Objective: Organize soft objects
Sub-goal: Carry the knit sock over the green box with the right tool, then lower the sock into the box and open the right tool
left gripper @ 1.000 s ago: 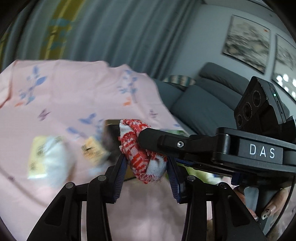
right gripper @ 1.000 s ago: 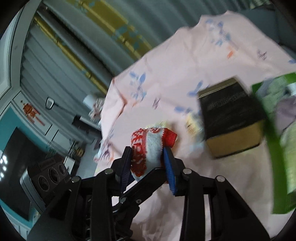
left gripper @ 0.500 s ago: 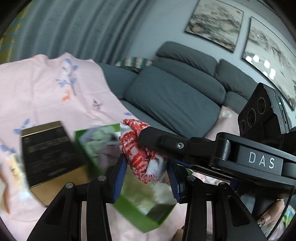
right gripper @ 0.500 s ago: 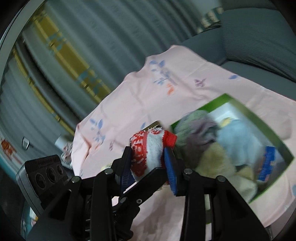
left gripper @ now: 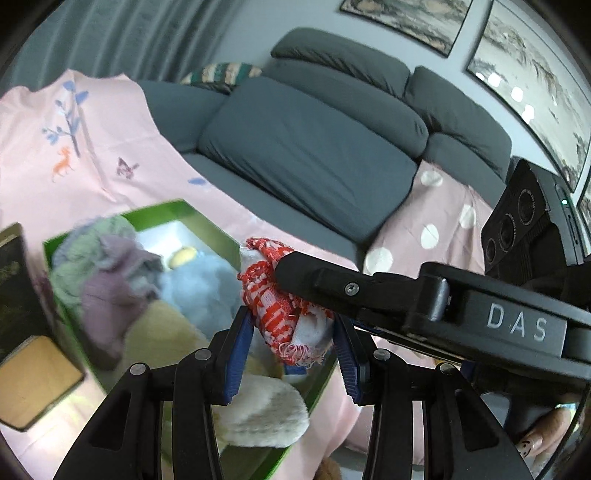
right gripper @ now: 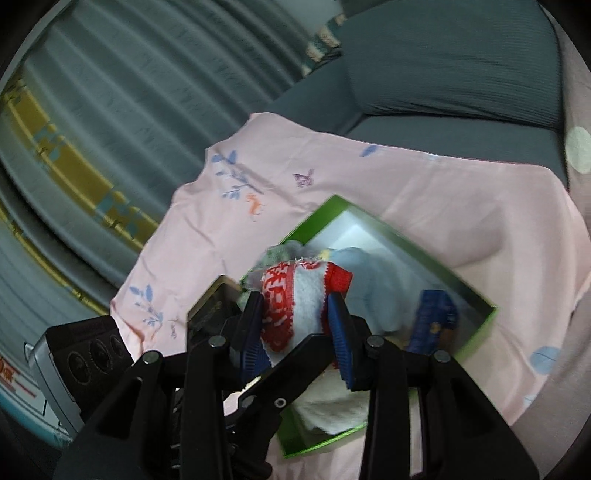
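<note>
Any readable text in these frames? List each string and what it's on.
"DAS": white letters on the right gripper body, seen in the left wrist view.
Dark box: gold markings, too blurred to read.
Blue item in the green box: print too blurred.
Nothing else legible.

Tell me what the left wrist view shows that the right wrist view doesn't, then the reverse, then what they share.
Only the left wrist view shows the framed pictures on the wall, the polka-dot pink cloth in full, and a purple soft item in the box.

Only the right wrist view shows the yellow-patterned curtain and a dark blue item in the box.

Both show the red-and-white cloth pinched by the left gripper and the right gripper, over the green box of soft things on the pink sheet, with the grey sofa behind.
</note>
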`<state>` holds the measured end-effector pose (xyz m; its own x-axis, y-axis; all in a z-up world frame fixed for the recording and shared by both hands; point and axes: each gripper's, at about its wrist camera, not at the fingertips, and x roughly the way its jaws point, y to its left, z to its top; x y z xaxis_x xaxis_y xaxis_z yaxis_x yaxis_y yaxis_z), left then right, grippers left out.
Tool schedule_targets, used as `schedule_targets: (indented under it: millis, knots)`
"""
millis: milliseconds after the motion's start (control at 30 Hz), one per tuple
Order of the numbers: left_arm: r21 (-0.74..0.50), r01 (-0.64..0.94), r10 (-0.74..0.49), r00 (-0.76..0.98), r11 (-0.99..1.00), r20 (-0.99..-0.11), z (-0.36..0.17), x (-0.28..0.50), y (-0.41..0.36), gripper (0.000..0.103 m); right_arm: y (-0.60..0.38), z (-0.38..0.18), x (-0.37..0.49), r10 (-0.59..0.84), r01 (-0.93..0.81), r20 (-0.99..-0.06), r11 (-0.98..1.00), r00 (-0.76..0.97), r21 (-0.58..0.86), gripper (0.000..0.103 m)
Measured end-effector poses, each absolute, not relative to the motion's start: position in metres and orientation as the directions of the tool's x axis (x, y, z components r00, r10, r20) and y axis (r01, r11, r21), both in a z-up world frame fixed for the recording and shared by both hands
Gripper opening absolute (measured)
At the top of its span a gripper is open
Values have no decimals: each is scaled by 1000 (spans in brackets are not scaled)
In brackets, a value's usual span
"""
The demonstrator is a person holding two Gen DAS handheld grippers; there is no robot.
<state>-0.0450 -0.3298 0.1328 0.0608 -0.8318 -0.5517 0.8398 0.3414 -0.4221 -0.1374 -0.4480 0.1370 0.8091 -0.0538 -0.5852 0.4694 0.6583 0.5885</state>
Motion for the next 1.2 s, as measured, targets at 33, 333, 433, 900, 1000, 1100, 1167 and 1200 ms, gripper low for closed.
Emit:
schedule_targets:
  millis: [33,333,433,900,1000,1100,1167,1200]
  knots:
    - [-427,837,-826,50,341,-561,130,-46,-334,44,-450,135,-138,-63,485,-599,656,798,578,37]
    - [-436,821,-791,30,368,-611,116,-49,-351,44,-463,118,-138,-94,574,-676,620,731,534,38]
    - [-429,816,-773,33,387,-634,112,-48,-353,44,-466,111,-136,-84,590,-697,608,713,531,38]
    - [-376,830,-775,103,413,-623,123,-52,-338,75,-467,117,-140,-133,617,-693,594,708,516,73]
    - [-336,842,-776,144,422,-614,132,-55,-328,79,-464,123,-143,-147,612,-681,601,717,514,75]
    - [-285,847,-769,203,448,-606,140,-58,-313,80,-457,129,-141,-151,598,-670,618,727,510,79]
    - [-276,843,-767,223,462,-601,143,-58,-303,81,-451,133,-138,-160,593,-666,634,728,496,83]
    - [-276,839,-768,232,469,-597,144,-58,-297,84,-447,136,-137,-165,590,-665,644,729,487,83]
